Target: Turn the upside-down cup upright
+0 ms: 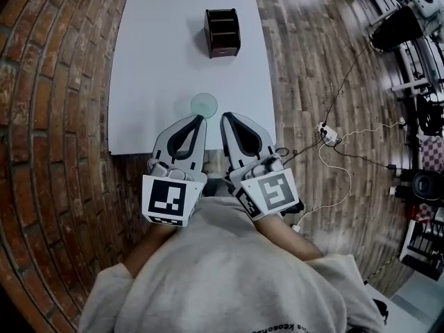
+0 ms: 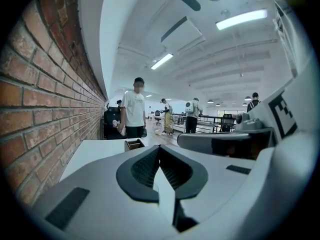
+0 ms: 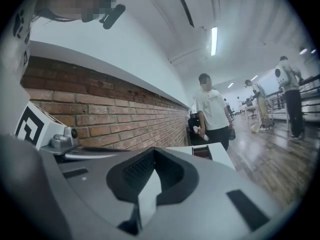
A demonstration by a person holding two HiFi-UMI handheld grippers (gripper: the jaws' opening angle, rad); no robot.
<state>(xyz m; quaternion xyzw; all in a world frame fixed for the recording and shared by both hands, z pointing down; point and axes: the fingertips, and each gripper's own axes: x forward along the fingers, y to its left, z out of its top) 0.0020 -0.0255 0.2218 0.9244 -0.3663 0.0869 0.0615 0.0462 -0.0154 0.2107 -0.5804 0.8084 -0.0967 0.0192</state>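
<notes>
Closest to the lens is the person's light grey sweatshirt (image 1: 229, 276), filling the lower head view. Two hand-held grey grippers reach forward from it, side by side, each with one black-and-white marker cube at its rear. Both point roughly level toward the far end of the table, with their tips over its near edge.

The left gripper (image 1: 200, 119) has its jaws closed tip to tip, and its own view (image 2: 159, 150) shows nothing between them. The right gripper (image 1: 225, 117) is closed in the same way and is also empty (image 3: 152, 153).

One white rectangular table (image 1: 152, 68) carries two things. One round, pale green translucent cup (image 1: 204, 105) stands near the near edge. It is just beyond the two gripper tips and lined up with the gap between them. From above I cannot tell whether its mouth faces up or down, nor whether either tip touches it. One dark brown box organiser (image 1: 223, 32) with three open slots sits near the far edge, well apart from the cup.

Bare tabletop lies between the cup and the organiser, and more of it lies to the cup's left. Red brick-patterned flooring (image 1: 55, 116) runs along the table's left edge. Wood-plank floor (image 1: 312, 61) lies to the right, crossed by white cables and one white power strip (image 1: 327, 133). One person in a white T-shirt (image 2: 134, 111) stands past the table's far end.
</notes>
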